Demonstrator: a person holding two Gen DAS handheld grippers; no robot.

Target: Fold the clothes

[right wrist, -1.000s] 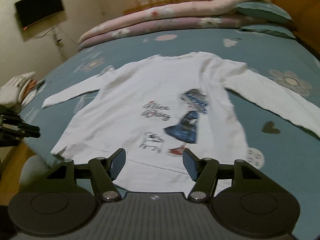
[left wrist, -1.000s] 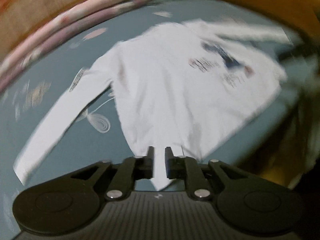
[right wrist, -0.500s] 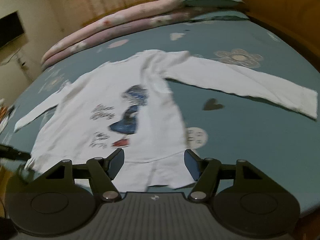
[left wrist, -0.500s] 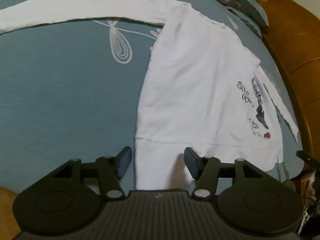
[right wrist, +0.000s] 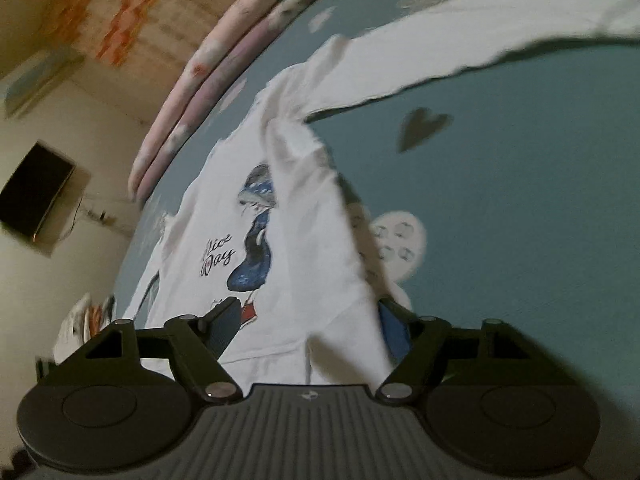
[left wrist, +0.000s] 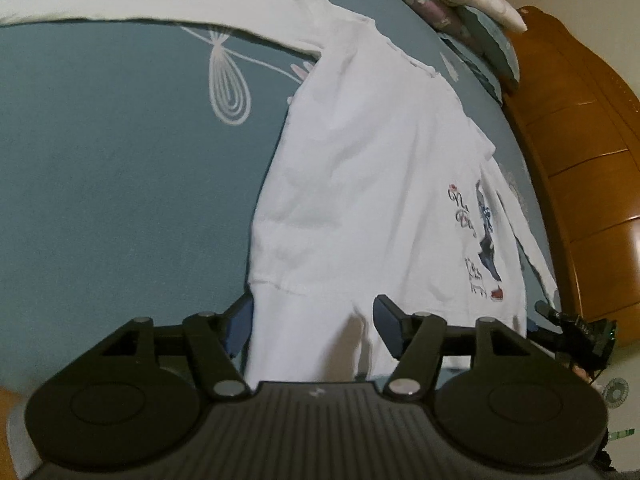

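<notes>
Left wrist view shows the white long-sleeved shirt point(left wrist: 360, 184) spread print-up on the blue bed point(left wrist: 120, 200), sleeves outstretched, its hem between the parted jaws of each hand-held gripper point(left wrist: 312, 324) point(right wrist: 306, 326); next likely calls for closing on the hem corners.

The room is dim and the light is soft. The left view is fairly sharp. The right view is smeary with blur, most on the shirt point(right wrist: 288, 240) and its far sleeve. Both pictures bend at the edges, and the corners go black.
</notes>
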